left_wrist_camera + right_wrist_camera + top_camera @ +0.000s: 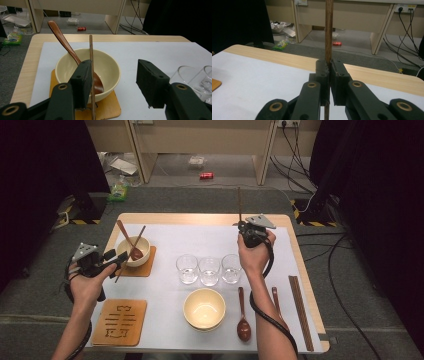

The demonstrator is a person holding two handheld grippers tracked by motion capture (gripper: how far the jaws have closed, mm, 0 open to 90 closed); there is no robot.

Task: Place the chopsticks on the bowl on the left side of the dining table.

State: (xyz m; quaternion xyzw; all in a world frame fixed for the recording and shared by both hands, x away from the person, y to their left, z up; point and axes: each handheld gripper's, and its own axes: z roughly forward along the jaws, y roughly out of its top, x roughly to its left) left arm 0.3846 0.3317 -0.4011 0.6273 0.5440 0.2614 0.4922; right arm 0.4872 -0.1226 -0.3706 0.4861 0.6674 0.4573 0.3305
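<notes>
The right tool [329, 68], clamped on an upright dark wooden chopstick [328, 30], should carry it level toward the open left tool [113, 82].

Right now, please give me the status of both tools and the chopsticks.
Right tool shut on upright chopstick. Left tool open, other chopstick leaning on bowl beside one pad. Three glasses stand between the hands.

**Two dark chopsticks, one upright, one across the bowl**

One dark brown wooden chopstick [328, 30] stands upright, clamped near its lower end, its long upper part rising straight above the far side of the bench [200, 219]. A second chopstick [91, 75] leans slantwise over the rim of the cream bowl [110, 67], beside a brown wooden spoon [65, 42] resting inside it.
</notes>
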